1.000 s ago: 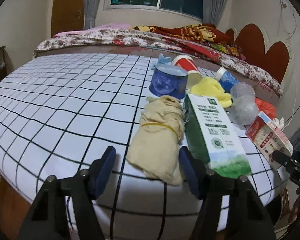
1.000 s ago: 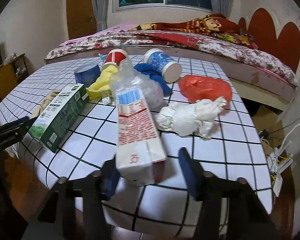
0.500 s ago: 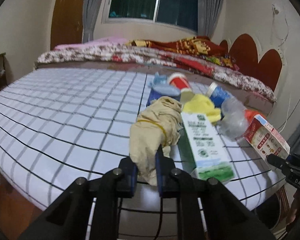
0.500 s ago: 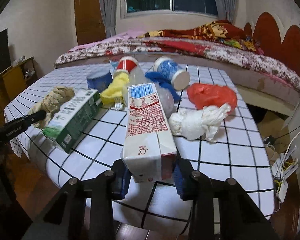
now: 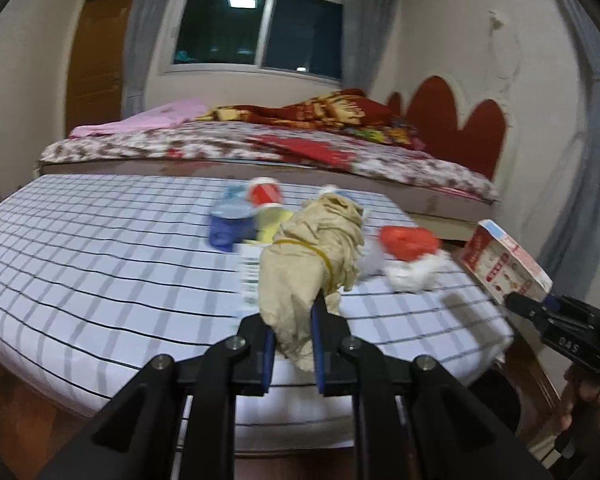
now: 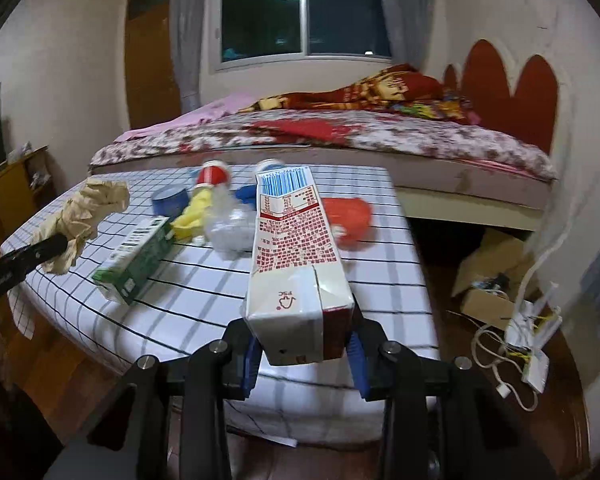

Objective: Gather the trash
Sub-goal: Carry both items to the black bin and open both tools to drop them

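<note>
left gripper (image 5: 292,344): jaws squeezed tight on the near end of a beige crumpled bundle (image 5: 312,256) banded with yellow elastic, held clear above the checked table (image 5: 100,248). on the table, left to right: green carton (image 6: 136,260), blue tub (image 6: 170,202), red cup (image 6: 212,174), yellow wad (image 6: 192,216), clear plastic (image 6: 226,232), red bag (image 6: 348,216). right gripper (image 6: 304,356): jaws part closed, clamping the red-and-white carton (image 6: 296,248) by its near end, lifted off the table's right side.
</note>
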`<control>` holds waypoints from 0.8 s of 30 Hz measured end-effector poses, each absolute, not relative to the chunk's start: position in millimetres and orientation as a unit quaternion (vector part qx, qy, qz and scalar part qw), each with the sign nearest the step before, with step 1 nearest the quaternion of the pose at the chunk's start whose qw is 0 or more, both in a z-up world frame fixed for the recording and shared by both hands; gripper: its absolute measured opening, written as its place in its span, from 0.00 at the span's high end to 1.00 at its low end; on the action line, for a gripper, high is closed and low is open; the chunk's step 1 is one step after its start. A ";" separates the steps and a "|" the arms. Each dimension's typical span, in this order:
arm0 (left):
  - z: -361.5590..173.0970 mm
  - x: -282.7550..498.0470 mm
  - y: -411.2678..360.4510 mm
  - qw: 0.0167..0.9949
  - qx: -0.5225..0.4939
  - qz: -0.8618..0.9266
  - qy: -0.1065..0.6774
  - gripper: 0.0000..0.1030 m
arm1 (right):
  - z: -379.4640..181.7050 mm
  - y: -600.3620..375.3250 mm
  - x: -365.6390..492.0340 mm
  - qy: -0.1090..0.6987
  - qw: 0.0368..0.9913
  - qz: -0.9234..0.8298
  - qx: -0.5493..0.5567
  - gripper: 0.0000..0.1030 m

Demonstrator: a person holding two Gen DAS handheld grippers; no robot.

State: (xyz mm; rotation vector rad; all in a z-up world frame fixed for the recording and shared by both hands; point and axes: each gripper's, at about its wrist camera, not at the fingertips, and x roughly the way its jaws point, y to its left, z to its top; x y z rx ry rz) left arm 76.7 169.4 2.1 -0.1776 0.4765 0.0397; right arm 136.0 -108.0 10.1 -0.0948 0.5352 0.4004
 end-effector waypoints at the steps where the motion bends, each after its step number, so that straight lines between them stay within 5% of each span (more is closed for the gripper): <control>1: 3.1 76.7 156.6 0.968 -0.083 0.006 0.236 0.84 | 9.6 -117.9 132.9 0.265 0.944 0.190 -0.043 0.63; 24: -53.9 83.4 -75.3 0.918 -0.011 -0.228 0.325 0.84 | -69.1 -300.4 89.7 0.372 0.926 0.058 -0.017 0.62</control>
